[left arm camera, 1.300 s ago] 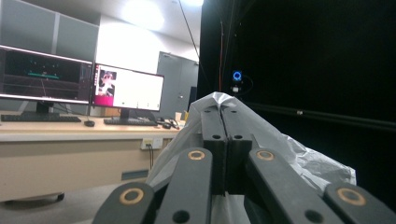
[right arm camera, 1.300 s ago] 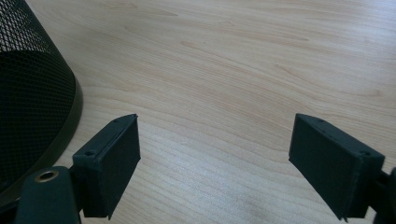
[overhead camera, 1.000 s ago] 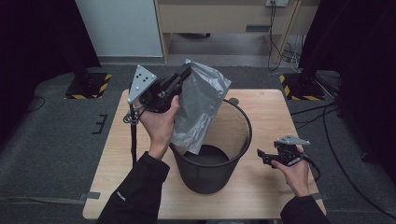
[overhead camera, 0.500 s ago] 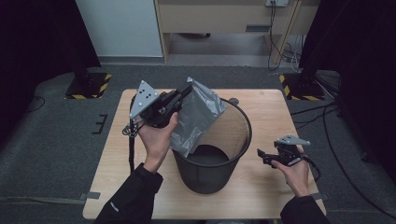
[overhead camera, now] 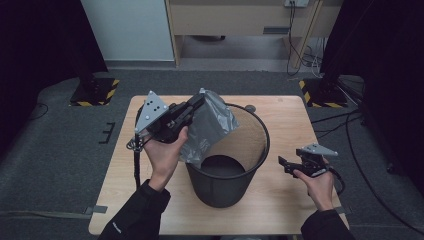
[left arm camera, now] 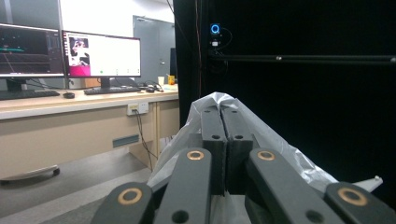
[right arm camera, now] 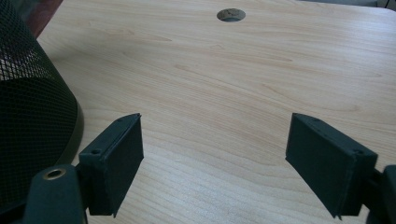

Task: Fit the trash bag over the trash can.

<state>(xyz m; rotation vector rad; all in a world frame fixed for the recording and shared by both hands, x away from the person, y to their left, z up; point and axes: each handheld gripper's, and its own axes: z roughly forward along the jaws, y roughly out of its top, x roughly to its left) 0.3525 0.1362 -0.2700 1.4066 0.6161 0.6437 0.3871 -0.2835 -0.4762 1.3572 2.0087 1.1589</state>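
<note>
A black mesh waste bin (overhead camera: 227,187) stands in the middle of the wooden table (overhead camera: 120,190). A grey plastic bag (overhead camera: 212,125) hangs over the bin's left rim and reaches down into it. My left gripper (overhead camera: 199,101) is shut on the bag's top edge, above the bin's left side. In the left gripper view the jaws press together with the bag (left arm camera: 280,149) bunched around them. My right gripper (overhead camera: 283,162) rests low over the table to the right of the bin, open, with bare wood between its fingers (right arm camera: 116,163). The bin (right arm camera: 32,116) is at that view's left.
A round cable hole (overhead camera: 250,108) lies in the table behind the bin, and it is ahead of the right gripper (right arm camera: 230,14). Cables trail on the floor at the right (overhead camera: 350,125). A desk with monitors (left arm camera: 100,56) stands beyond the table.
My left gripper has come down and slightly right with the bag, so more of the bag now hangs inside the bin. The right hand has stayed put.
</note>
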